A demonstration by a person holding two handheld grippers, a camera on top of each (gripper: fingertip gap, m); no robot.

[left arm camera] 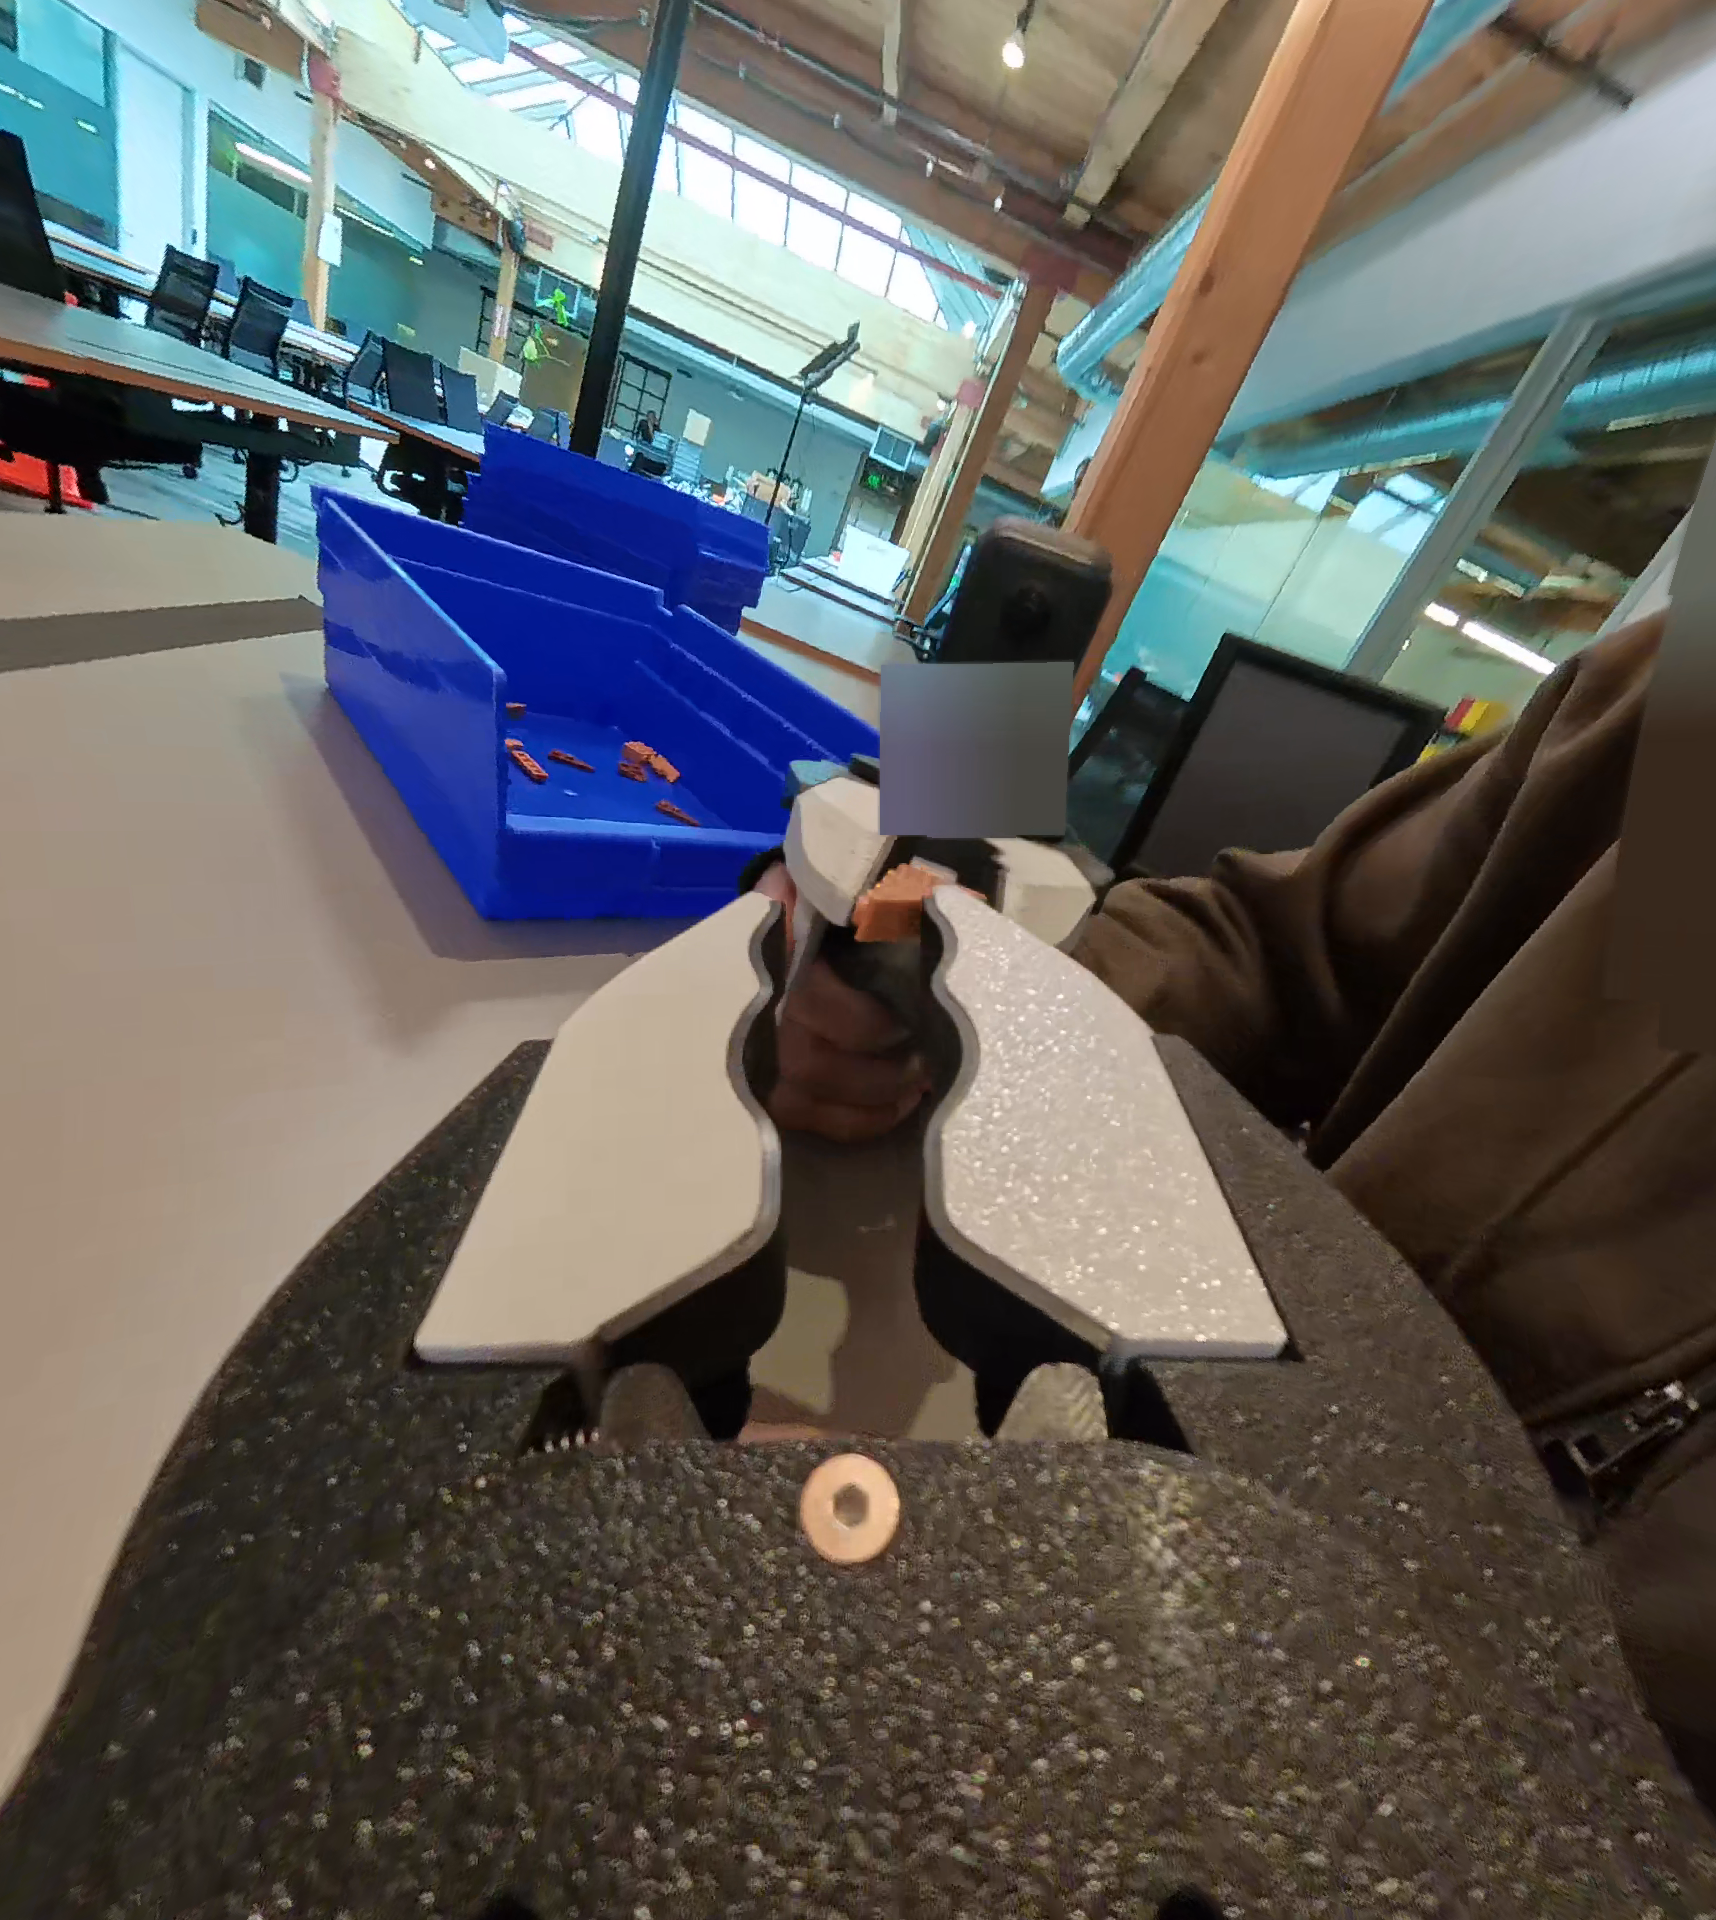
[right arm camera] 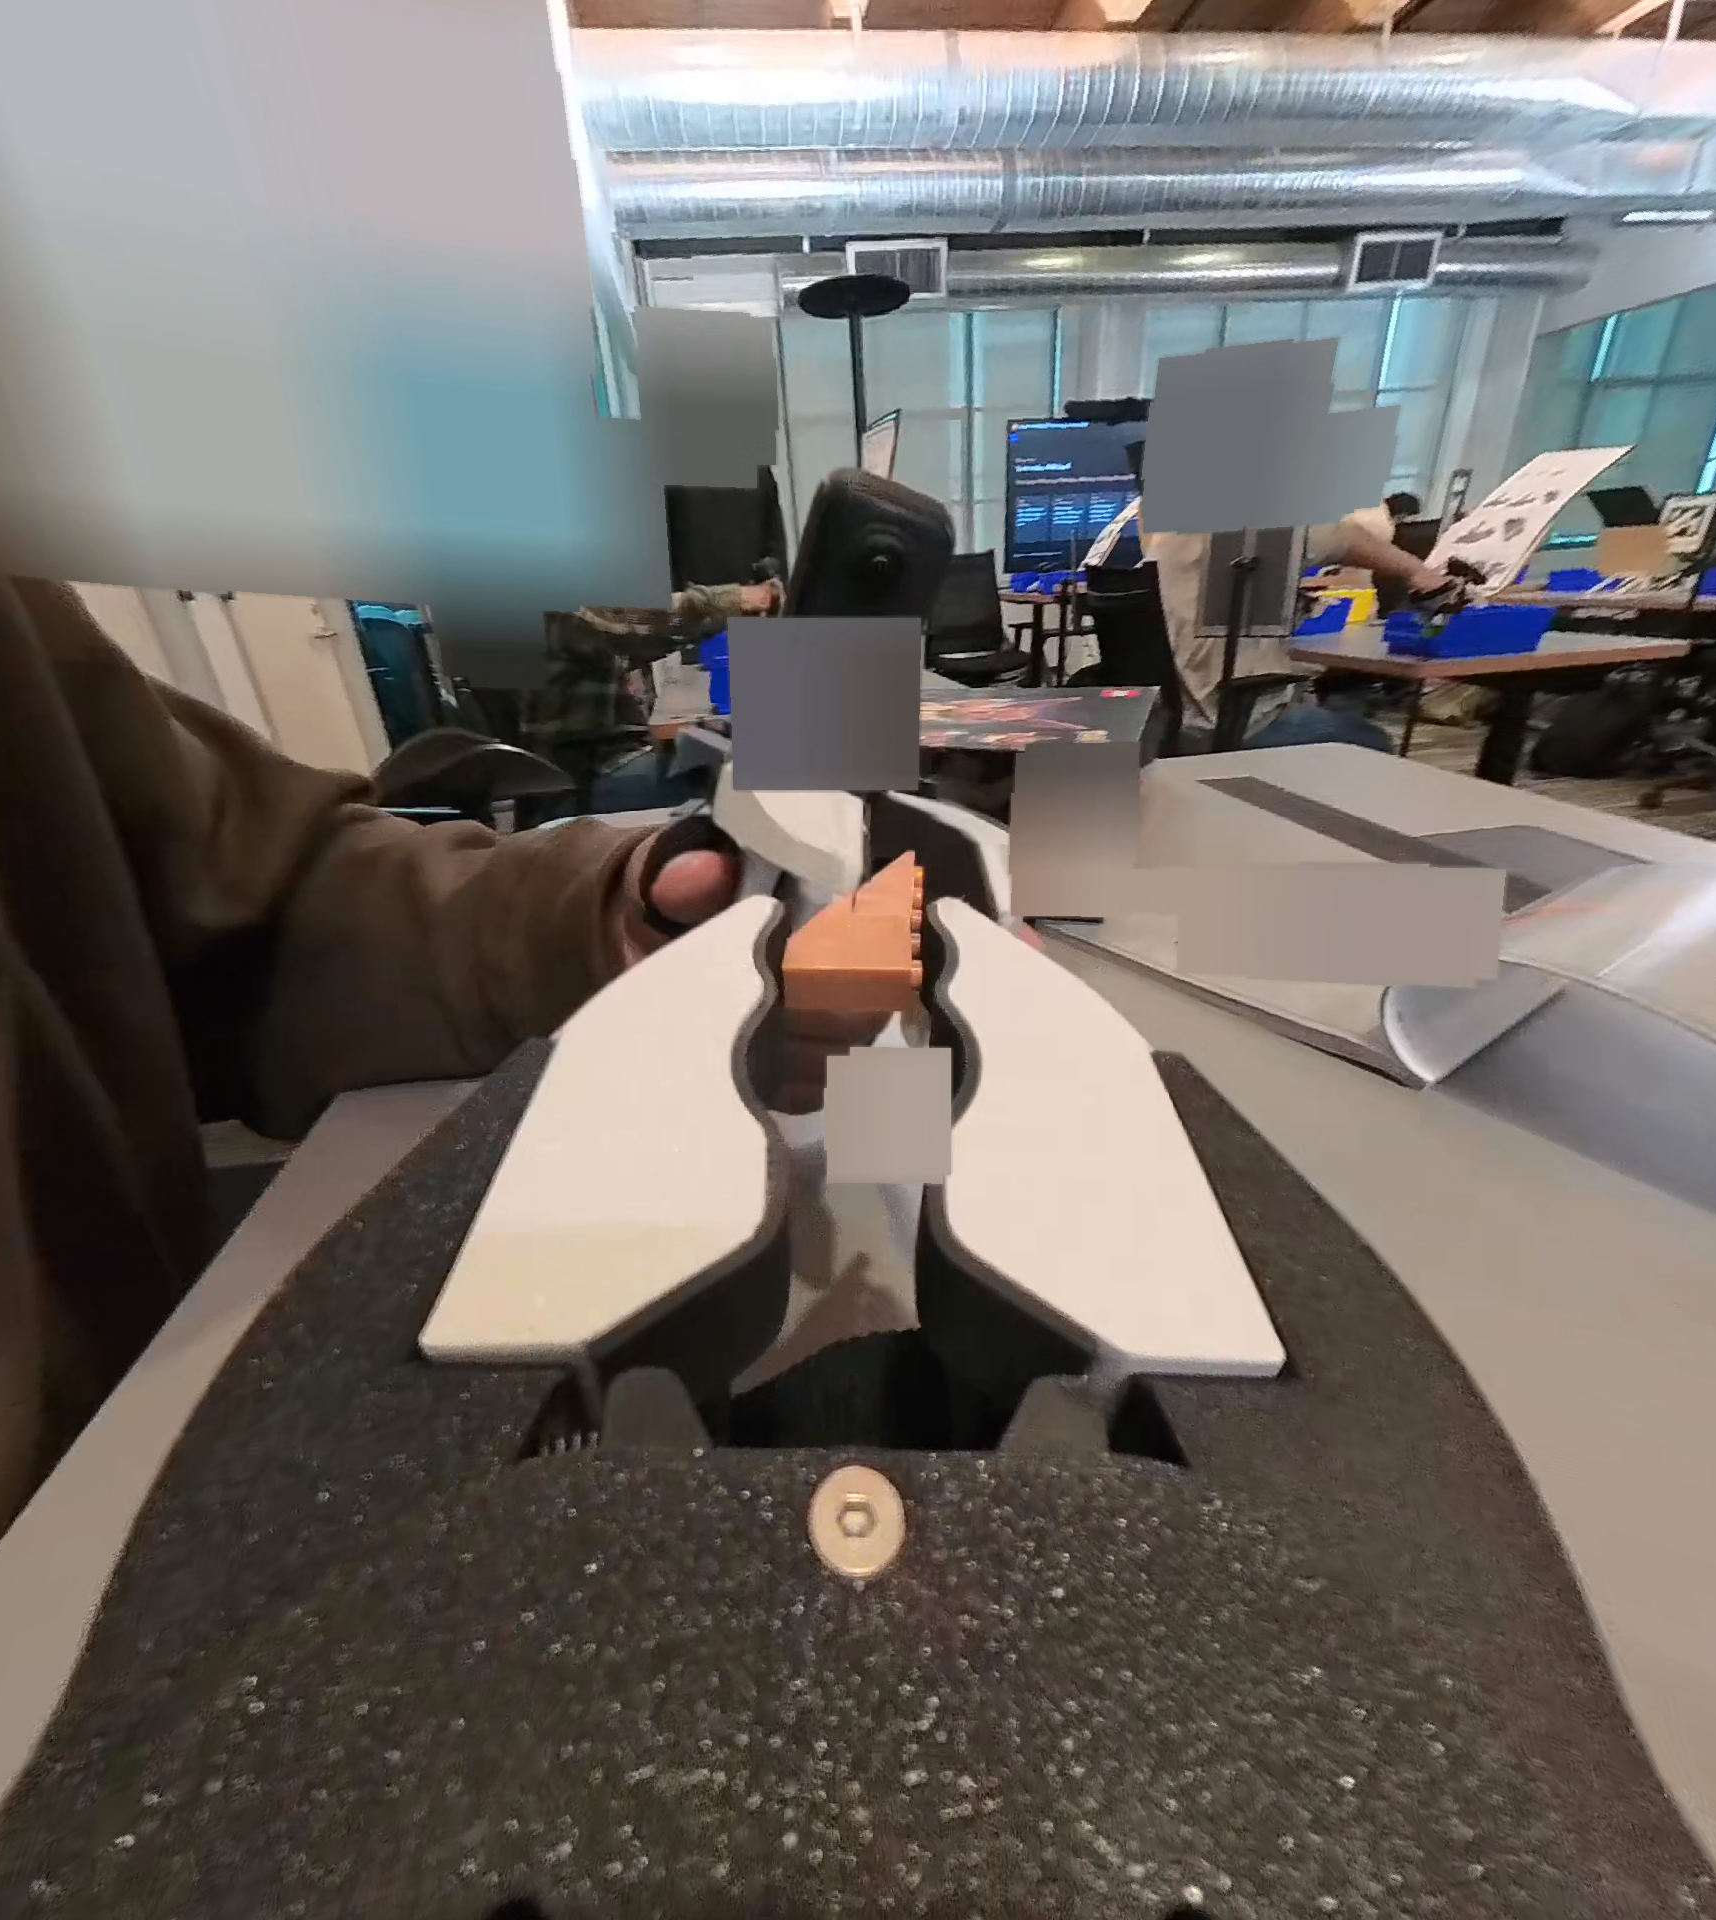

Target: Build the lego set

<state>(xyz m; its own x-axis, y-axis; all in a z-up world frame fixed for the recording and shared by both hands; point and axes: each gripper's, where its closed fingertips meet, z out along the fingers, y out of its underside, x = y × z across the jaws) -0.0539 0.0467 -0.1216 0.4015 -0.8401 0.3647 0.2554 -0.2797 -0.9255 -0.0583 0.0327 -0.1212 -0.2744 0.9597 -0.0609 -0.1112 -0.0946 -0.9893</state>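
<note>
While both tongs meet tip to tip above the bench, our right tongs (right arm camera: 854, 935) pinch the orange lego assembly (right arm camera: 859, 951); the left tongs (left arm camera: 854, 920) narrowly grip its far end. Light, rigid, snap-apart: we hold flat sides.

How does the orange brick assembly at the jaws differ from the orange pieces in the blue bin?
The orange brick assembly is several bricks joined together; the orange pieces lie separate and scattered. The assembly is held up off the table between the jaws of the right gripper; the pieces rest on the floor of the blue bin. The assembly looks blocky, the pieces mostly thin and flat. Both share the same orange-brown colour.
</note>
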